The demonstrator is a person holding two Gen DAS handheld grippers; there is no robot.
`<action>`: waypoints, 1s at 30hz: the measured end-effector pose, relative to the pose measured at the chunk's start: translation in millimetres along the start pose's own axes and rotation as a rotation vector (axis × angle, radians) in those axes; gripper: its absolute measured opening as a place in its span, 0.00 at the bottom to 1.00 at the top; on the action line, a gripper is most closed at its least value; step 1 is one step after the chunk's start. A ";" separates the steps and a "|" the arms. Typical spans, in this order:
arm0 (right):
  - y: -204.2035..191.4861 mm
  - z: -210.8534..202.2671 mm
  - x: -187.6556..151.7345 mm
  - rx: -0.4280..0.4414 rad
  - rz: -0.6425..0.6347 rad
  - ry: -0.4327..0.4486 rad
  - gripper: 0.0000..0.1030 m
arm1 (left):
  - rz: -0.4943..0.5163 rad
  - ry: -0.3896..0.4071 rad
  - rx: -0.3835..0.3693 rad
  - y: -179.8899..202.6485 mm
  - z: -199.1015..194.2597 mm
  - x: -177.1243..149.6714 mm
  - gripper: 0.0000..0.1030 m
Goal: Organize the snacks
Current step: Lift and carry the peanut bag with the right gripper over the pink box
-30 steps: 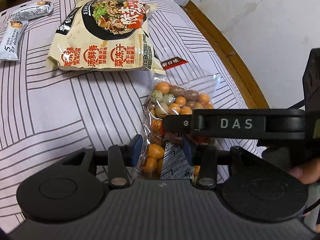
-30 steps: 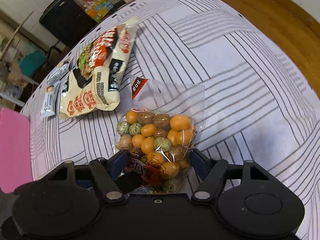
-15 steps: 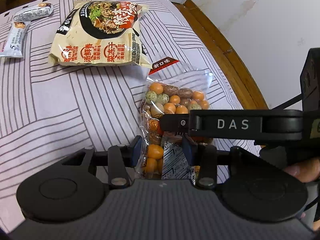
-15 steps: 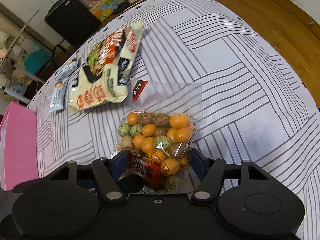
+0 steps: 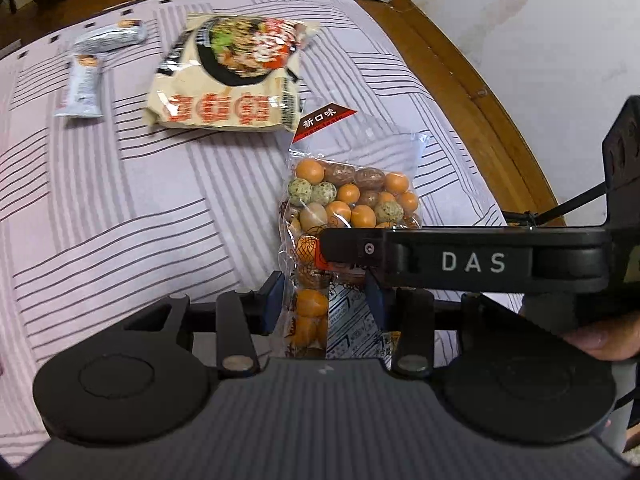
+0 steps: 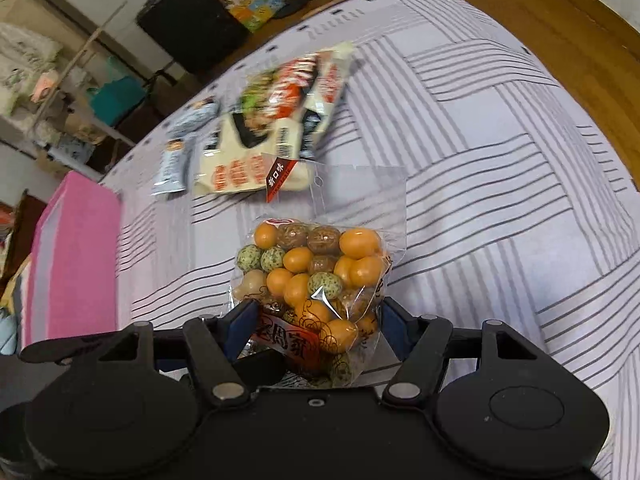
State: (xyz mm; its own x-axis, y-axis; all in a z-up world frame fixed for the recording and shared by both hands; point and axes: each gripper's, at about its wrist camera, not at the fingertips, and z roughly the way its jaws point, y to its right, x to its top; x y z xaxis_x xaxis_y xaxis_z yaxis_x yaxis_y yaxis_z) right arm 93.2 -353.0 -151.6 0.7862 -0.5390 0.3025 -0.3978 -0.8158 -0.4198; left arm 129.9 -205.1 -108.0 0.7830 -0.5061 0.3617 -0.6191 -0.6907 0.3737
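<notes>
A clear bag of orange, brown and speckled coated nuts (image 5: 348, 204) (image 6: 316, 272) is held above the striped cloth. Both grippers hold its near end. My left gripper (image 5: 324, 304) is shut on the bag, its blue pads pressing each side. My right gripper (image 6: 314, 324) is also shut on the bag, and its black arm marked DAS (image 5: 472, 262) crosses in front in the left wrist view. A large cream noodle packet (image 5: 228, 76) (image 6: 276, 120) lies beyond the bag. Two small grey snack bars (image 5: 86, 88) (image 6: 176, 160) lie left of it.
The striped cloth (image 5: 120, 208) covers a table with a wooden rim (image 5: 460, 64) at the right, by a white wall. A pink box (image 6: 72, 260) stands at the left in the right wrist view. Shelves and a black case (image 6: 188, 20) stand beyond the table.
Both grippers have lifted and pulled back with the nut bag. The noodle packet and snack bars now look farther away and blurred from the motion.
</notes>
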 end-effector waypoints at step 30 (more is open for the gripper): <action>-153.6 -57.4 -65.2 0.143 -0.354 0.054 0.61 | -0.111 0.164 0.070 -62.6 -152.9 -86.5 0.41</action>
State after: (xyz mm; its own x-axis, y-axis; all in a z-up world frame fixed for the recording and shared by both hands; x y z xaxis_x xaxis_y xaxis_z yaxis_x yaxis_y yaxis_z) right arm 75.9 -204.6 -57.7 0.8356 -0.2427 0.4929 -0.0331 -0.9178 -0.3957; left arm 91.7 -39.1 -32.0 0.8224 -0.3376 0.4580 -0.5191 -0.7747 0.3611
